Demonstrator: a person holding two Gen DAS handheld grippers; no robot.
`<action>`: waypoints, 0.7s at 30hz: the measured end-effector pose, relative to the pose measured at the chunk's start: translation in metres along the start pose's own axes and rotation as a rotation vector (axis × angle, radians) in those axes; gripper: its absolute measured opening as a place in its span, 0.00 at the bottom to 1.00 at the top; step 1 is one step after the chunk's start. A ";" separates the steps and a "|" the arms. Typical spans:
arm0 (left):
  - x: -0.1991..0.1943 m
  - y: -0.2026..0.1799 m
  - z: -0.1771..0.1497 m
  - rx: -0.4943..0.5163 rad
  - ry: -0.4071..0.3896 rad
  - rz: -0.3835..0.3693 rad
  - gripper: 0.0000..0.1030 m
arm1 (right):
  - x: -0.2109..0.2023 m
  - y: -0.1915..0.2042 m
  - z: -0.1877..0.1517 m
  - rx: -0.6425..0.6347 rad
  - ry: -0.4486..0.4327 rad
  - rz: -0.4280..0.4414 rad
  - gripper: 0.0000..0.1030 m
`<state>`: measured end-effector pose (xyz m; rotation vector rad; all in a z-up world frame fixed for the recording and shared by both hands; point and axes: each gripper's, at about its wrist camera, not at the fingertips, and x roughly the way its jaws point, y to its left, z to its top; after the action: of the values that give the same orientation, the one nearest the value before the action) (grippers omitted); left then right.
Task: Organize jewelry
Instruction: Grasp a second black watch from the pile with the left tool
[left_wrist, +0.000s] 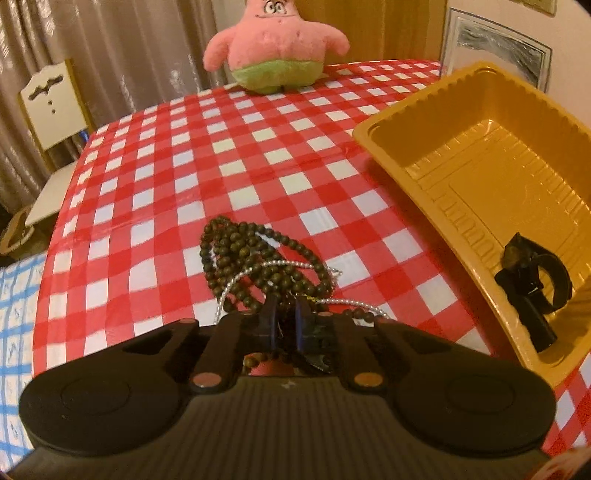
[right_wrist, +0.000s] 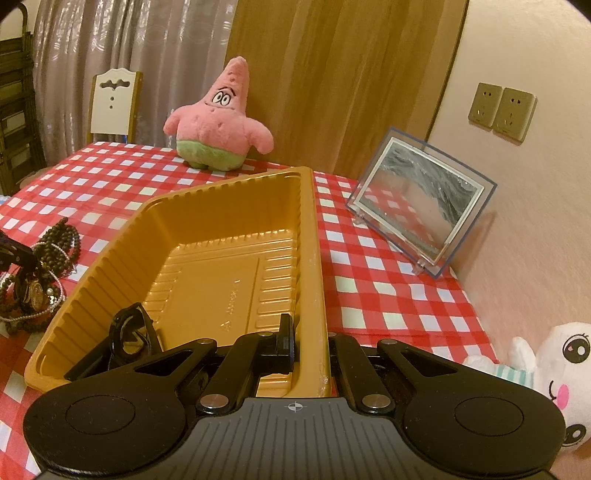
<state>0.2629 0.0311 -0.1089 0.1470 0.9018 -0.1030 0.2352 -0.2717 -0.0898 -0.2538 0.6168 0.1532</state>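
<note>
Left gripper (left_wrist: 286, 317) low over the jewelry heap on the checked tablecloth (left_wrist: 177, 177), jaws drawn narrow, apparently pinching strands at the near edge of the pile; which strand, I cannot tell.

The heap: a dark wooden bead necklace (left_wrist: 243, 254) coiled in several loops, a fine silver chain (left_wrist: 258, 271) threaded through it. Just left of the yellow tray (left_wrist: 391, 162), not touching it.

Handling, as a judgement: light, limp, prone to tangling. Strands will sag and trail, and the chain may ride along with the beads (or slip free midway). Better to take a bunched section of beads than a single loop.

Right gripper (right_wrist: 308, 341) straddles the tray's right wall, one finger inside, one outside; jaws close on the thin wall.

Tray is ribbed, glossy thin plastic, flexible. A black wristwatch (left_wrist: 532, 284) lies in its near corner.
</note>
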 end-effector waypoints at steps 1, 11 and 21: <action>0.000 0.000 0.000 0.011 0.001 -0.002 0.08 | 0.000 0.000 0.000 0.002 0.001 0.000 0.03; -0.009 0.002 -0.004 0.043 -0.009 -0.011 0.03 | 0.000 0.000 -0.001 0.005 0.003 0.000 0.03; -0.066 0.023 0.006 -0.061 -0.125 -0.014 0.03 | -0.001 0.001 -0.002 0.005 0.003 -0.001 0.03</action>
<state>0.2304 0.0548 -0.0515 0.0765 0.7804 -0.0961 0.2332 -0.2714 -0.0915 -0.2494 0.6198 0.1507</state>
